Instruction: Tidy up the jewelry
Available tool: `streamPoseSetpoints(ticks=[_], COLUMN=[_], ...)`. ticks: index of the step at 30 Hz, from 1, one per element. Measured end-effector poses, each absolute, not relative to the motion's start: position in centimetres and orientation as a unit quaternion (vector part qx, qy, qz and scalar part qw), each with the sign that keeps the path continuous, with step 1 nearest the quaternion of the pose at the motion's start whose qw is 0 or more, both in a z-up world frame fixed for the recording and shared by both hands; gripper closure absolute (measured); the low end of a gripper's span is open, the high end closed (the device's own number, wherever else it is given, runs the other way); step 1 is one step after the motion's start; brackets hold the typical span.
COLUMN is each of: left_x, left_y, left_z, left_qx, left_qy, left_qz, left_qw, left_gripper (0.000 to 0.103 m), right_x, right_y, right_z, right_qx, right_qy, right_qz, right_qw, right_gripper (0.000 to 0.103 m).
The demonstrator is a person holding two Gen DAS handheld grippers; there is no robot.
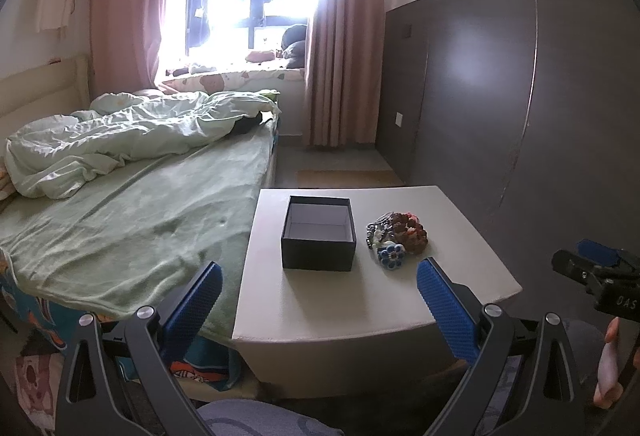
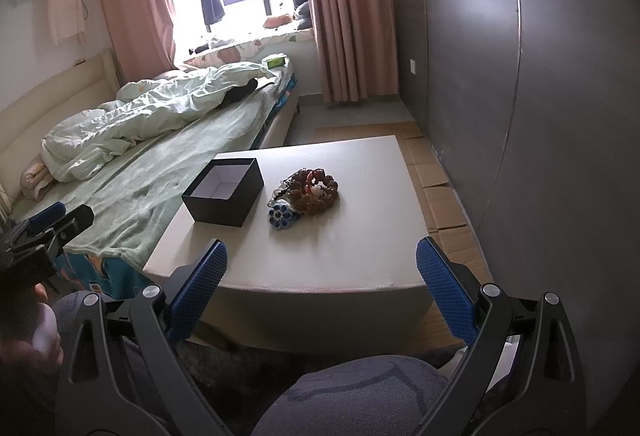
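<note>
An open black box [image 1: 319,232] with a pale inside stands empty on a white table [image 1: 360,308]. Right of it lies a pile of jewelry [image 1: 400,232]: brown bead strands, dark beads and a blue flower piece [image 1: 391,255]. My left gripper [image 1: 320,292] is open and empty, held back over the table's near edge. In the right wrist view the box [image 2: 224,191], the jewelry pile [image 2: 310,191] and the flower piece [image 2: 281,216] lie ahead. My right gripper [image 2: 322,272] is open and empty above the near edge of the table [image 2: 320,260].
A bed [image 1: 132,211] with a green sheet and rumpled quilt abuts the table's left side. A dark wall panel [image 1: 540,115] runs along the right. Flattened cardboard [image 2: 436,175] lies on the floor by it. My knee [image 2: 360,392] is below the grippers.
</note>
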State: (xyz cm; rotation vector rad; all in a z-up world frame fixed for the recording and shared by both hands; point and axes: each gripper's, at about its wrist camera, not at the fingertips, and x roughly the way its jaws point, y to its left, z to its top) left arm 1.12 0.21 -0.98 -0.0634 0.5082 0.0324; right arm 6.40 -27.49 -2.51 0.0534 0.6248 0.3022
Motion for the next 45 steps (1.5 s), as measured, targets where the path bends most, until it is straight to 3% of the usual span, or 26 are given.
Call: streamPoseSetpoints(ticks=[21,26,30,36,45], left_x=[10.0,13.2,16.2,20.0,24.8], left_y=[-1.1,-2.1,-2.6,-3.0,-2.9], left_z=[-0.4,-1.3,-2.2,-3.6,-4.9], left_qx=[-0.054,-0.050,-0.060,-0.063,-0.081], left_qy=[0.297,0.315,0.338,0.363,0.390], left_qz=[-0.033,-0.047,-0.060,-0.074,-0.089], left_qw=[0.953,0.946,0.937,0.927,0.913], left_gripper=[0.009,0.019,0.030,0.042,0.058], right_x=[16.0,19.7,23.1,27.0,31.6], right_y=[-29.4,-28.9,-28.5,-27.7,-25.4], right_z=[-2.2,-3.1,-4.4,-7.0,-10.7], right_qx=[0.116,0.137,0.157,0.194,0.213], right_qy=[0.353,0.374,0.403,0.450,0.516], right_qz=[0.174,0.188,0.193,0.217,0.236], right_qw=[0.912,0.898,0.881,0.844,0.795], right_gripper=[0.008,0.009,0.025,0.037,0.043])
